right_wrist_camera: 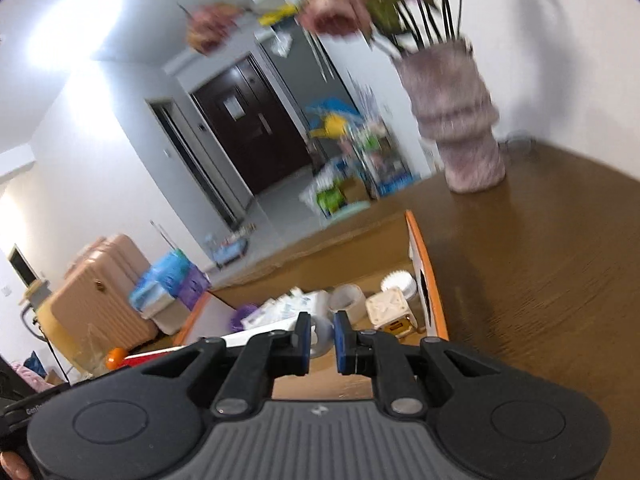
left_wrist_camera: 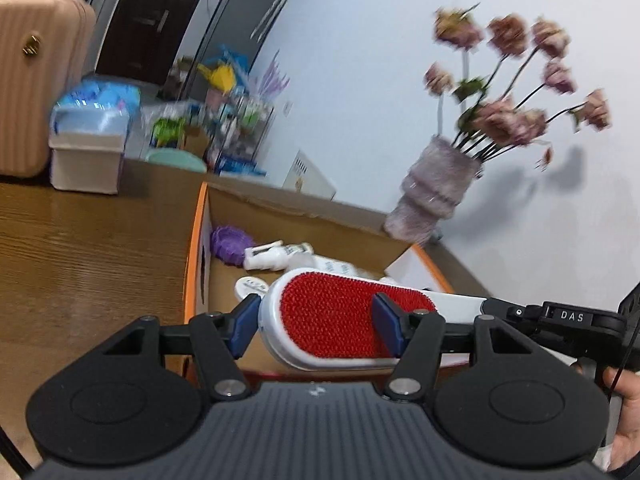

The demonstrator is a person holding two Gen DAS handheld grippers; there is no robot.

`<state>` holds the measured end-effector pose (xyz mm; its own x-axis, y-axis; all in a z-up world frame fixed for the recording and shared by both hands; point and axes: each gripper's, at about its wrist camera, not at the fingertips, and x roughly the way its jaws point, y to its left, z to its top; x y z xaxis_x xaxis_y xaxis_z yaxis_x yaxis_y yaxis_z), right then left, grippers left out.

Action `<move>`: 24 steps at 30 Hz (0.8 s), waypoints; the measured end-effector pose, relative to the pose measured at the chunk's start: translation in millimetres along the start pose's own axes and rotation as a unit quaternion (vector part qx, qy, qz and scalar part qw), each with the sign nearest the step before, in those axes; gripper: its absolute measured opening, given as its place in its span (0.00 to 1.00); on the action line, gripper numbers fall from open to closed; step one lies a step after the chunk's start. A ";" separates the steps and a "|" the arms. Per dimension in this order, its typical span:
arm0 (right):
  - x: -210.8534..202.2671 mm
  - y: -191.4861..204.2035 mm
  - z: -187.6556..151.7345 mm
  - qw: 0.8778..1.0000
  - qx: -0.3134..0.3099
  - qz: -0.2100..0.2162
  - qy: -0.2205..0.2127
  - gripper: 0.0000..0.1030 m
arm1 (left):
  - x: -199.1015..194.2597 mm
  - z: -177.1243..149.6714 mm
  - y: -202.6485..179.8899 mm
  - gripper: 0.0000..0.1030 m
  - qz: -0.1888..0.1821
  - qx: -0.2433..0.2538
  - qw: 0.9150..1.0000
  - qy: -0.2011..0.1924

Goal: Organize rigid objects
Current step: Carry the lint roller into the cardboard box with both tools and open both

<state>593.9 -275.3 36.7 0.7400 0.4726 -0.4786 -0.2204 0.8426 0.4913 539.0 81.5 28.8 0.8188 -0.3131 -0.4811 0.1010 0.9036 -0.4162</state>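
**Item: lint brush, white oval plastic body with a red bristle face and a long white handle (left_wrist_camera: 328,328).**

Hazard 1, twist or drop. You are pinching only the far tip of the handle in the right gripper (right_wrist_camera: 321,340), whose pads are pressing together on that pale tip. The heavy head is hanging out well away from that pinch. A small hold so far from the weight is likely to let the brush swivel or slip out.

Hazard 2, collision. The ribbed mauve vase of dried pink flowers (left_wrist_camera: 432,196) is standing on the brown wood-grain table (left_wrist_camera: 88,240), just beyond the far corner of the box. Both views are smearing, so I judge that you are travelling fast. A wide swing with the handle could be knocking the vase over.

Hazard 3, bad landing. The open cardboard box with the orange rim (left_wrist_camera: 198,240) is already holding a purple frilled piece (left_wrist_camera: 228,246) and small white bottles (left_wrist_camera: 268,258). A drop from here could be striking them or catching the box wall.

Location. The brush is hanging above the near part of the box, lying crosswise. Its head is sitting between the blue pads of the left gripper (left_wrist_camera: 316,318). The left pad is sitting at the rounded end and the right pad is overlapping the red face.

Left tongs. They are standing about half spread. You cannot tell from these views whether they are pressing on the head.
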 end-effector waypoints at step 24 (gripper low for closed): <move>64.0 24.0 -5.7 0.973 -0.169 -0.127 0.094 0.18 | 25.4 -8.0 -9.8 0.61 0.069 0.091 0.992 0.053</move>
<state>632.3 -223.4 13.7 0.6749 0.2505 -0.6941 -0.2656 0.9600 0.0883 554.3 62.4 14.5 0.7693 -0.2020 -0.6061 0.0999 0.9751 -0.1982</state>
